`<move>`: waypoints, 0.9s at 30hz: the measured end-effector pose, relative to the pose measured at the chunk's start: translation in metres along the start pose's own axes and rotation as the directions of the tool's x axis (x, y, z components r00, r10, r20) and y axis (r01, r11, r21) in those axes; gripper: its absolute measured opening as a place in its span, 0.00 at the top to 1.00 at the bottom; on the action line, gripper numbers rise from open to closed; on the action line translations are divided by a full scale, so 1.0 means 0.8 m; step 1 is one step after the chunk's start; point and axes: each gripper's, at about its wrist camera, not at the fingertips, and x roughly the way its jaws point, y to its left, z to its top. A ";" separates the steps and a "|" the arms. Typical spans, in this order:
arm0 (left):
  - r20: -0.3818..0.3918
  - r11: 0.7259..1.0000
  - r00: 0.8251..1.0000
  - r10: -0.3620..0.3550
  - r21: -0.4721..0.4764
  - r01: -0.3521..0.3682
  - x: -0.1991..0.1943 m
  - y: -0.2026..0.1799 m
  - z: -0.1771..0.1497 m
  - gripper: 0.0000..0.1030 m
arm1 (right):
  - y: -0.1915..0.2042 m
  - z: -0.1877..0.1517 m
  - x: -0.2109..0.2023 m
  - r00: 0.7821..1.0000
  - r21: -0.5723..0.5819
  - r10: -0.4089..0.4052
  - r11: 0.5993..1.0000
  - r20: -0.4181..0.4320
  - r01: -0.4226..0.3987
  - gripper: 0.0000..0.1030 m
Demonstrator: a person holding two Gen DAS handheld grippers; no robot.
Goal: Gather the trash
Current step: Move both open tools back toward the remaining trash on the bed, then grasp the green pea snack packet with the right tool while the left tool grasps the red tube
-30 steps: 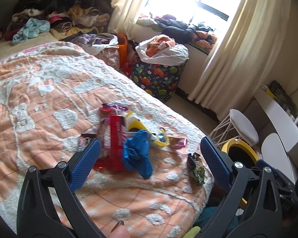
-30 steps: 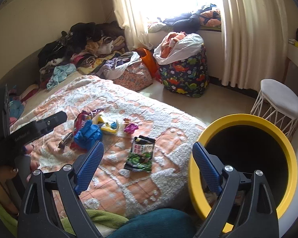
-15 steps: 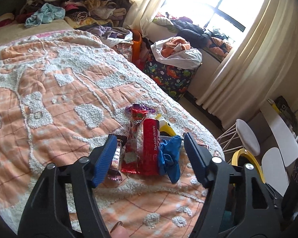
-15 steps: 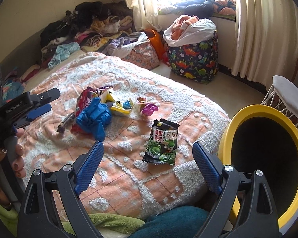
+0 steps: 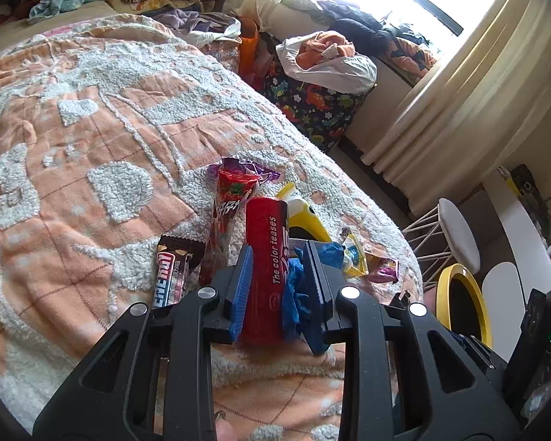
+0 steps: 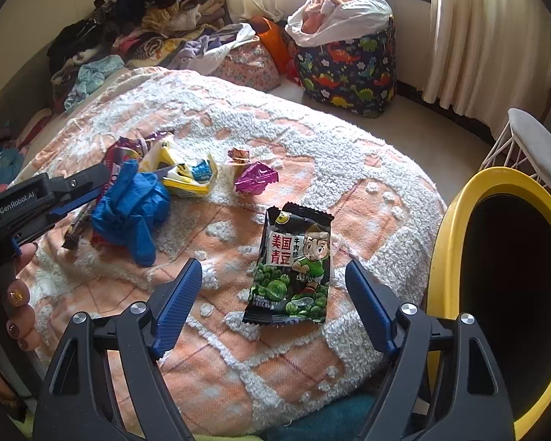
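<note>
Trash lies scattered over the orange-and-white tufted quilt [image 6: 312,139], and the nearest piece to the left gripper [image 5: 280,286] is a red cylindrical snack tube [image 5: 266,264] at the centre of the left wrist view. Its blue fingers are drawn in against the tube's sides, with a crumpled blue plastic glove [image 5: 294,294] caught at the right finger — whether the tube is firmly clamped I cannot tell for sure, though it looks gripped. Low in the right wrist view, the right gripper [image 6: 273,305] has its fingers wide apart around a black-and-green pea snack packet [image 6: 294,268], not touching it. At the right edge stands the yellow-rimmed round bin [image 6: 444,257], just beside the bed. Farther up lie a brown chocolate-bar wrapper [image 5: 174,273], a yellow wrapper [image 6: 187,176] and a purple foil wrapper [image 6: 255,180].

The step in hand seems to be the pick-up; next, the tube needs lifting and carrying over to the bin — without dragging the glove loose.
</note>
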 end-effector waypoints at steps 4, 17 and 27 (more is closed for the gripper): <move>-0.025 0.999 1.000 -0.004 -0.032 0.003 0.014 0.003 0.008 0.79 | -0.004 0.003 0.021 0.998 0.024 0.014 1.000 -0.065 -0.013 0.41; -0.061 1.000 0.998 -0.008 -0.031 0.006 0.028 -0.002 0.008 0.79 | -0.006 -0.006 0.016 0.993 0.031 0.108 0.994 -0.044 -0.107 0.77; -0.026 0.999 0.999 -0.038 0.016 0.038 -0.002 -0.025 -0.008 0.80 | 0.002 -0.019 -0.033 0.982 -0.002 0.171 0.985 0.075 -0.172 0.77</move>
